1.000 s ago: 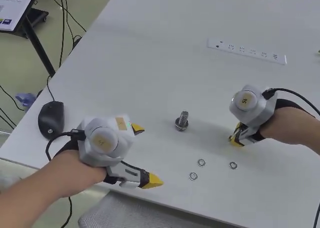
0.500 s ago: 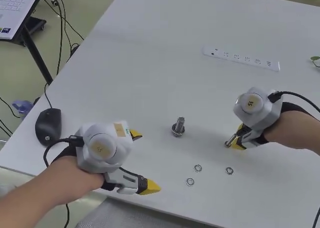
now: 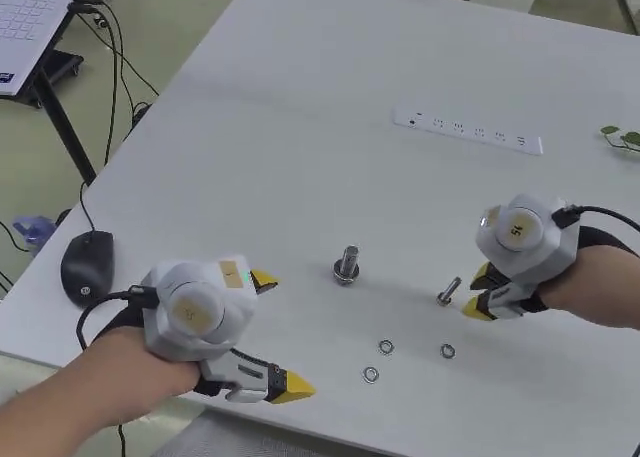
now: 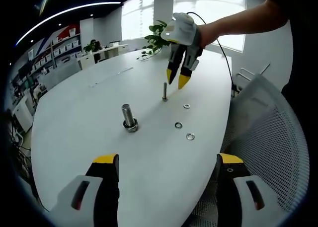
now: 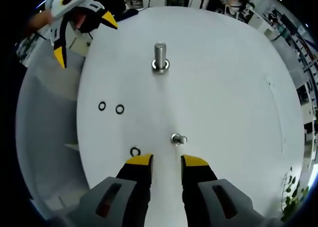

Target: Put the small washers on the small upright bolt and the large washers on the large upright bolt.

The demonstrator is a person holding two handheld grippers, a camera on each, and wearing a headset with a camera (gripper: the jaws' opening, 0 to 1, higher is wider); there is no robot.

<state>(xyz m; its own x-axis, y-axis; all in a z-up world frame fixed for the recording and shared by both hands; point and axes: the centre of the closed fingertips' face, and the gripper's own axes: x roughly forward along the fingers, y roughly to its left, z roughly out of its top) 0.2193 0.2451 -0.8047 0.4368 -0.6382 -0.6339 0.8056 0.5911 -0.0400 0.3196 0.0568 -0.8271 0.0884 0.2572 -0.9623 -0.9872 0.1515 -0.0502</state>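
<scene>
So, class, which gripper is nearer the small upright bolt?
Right. The right gripper sits just beside the small bolt; the left gripper is well off, on the large bolt's far side.

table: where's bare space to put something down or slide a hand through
Widest bare stretch: the table between the power strip and the large bolt, running to the far left edge. Crowded: the near edge, where three washers lie by the small bolt, with the left gripper and right gripper on either side.
</scene>
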